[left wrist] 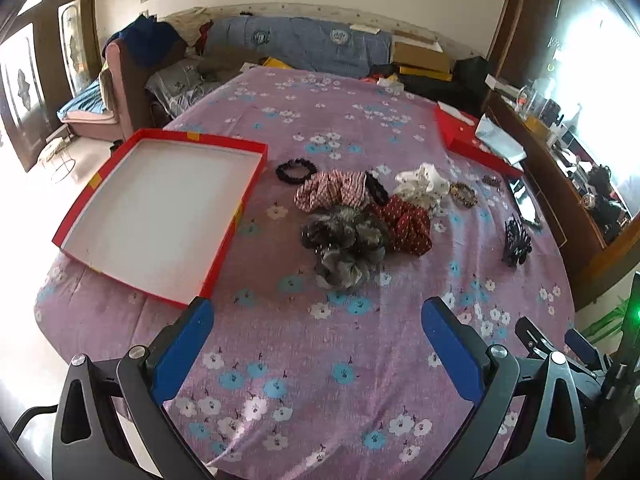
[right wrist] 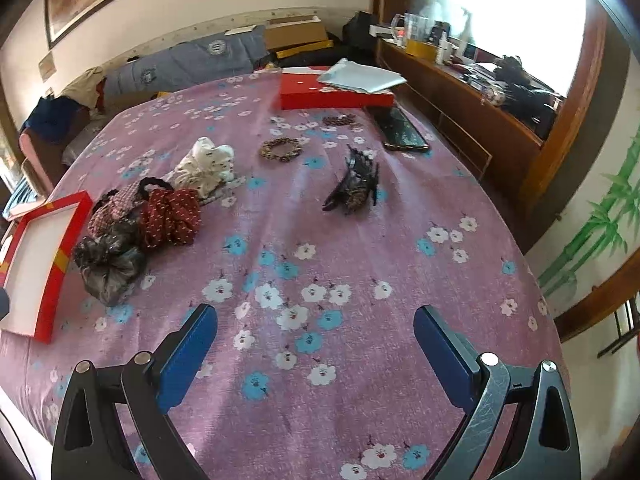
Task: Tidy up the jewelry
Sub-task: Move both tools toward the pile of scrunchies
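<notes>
A heap of scrunchies lies mid-bed: grey (left wrist: 344, 240) (right wrist: 108, 260), dark red (left wrist: 408, 220) (right wrist: 168, 216), striped pink (left wrist: 332, 192), white (left wrist: 424, 184) (right wrist: 204, 164), and a thin black hair tie (left wrist: 295, 170). A beaded bracelet (left wrist: 463, 194) (right wrist: 281, 149) and black hair claws (left wrist: 517, 242) (right wrist: 356, 184) lie to the right. An empty red tray (left wrist: 240, 208) (right wrist: 60, 256) with a white inside sits left. My left gripper (left wrist: 316, 340) and right gripper (right wrist: 316, 344) are both open and empty, above the near bedspread.
A red box lid (left wrist: 464, 140) (right wrist: 332, 98) with pale blue paper on it sits at the far right of the bed. A phone (right wrist: 400, 128) and another bracelet (right wrist: 342, 121) lie near it. A wooden shelf (right wrist: 460, 108) runs along the right. A sofa (left wrist: 132, 80) stands far left.
</notes>
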Demonstrator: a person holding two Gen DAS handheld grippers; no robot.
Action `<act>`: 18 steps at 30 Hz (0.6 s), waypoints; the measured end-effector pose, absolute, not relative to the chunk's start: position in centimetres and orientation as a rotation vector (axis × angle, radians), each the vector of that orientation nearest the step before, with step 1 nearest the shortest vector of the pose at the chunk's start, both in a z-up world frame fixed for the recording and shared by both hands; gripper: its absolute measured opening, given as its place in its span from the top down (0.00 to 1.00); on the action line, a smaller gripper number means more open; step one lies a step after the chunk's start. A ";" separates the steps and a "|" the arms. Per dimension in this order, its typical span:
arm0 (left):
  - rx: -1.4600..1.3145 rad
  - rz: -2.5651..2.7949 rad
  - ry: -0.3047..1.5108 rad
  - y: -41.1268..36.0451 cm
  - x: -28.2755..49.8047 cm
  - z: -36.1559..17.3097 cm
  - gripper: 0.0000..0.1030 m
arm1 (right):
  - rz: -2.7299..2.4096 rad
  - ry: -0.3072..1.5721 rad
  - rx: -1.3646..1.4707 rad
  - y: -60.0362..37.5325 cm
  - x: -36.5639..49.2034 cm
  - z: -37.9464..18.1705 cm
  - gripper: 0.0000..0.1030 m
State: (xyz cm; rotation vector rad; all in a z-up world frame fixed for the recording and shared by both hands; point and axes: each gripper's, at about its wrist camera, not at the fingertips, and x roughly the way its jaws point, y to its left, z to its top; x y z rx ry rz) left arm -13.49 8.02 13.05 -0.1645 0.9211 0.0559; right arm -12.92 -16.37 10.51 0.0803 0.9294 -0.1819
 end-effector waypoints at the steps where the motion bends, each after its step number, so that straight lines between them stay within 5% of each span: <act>1: -0.157 0.055 0.930 7.9 -13.5 12.9 0.00 | -0.167 0.933 0.077 -16.2 -12.9 10.4 0.03; 18: -0.131 0.013 0.977 7.0 -13.5 12.3 0.00 | -0.083 0.960 0.055 -14.8 -12.7 9.7 0.03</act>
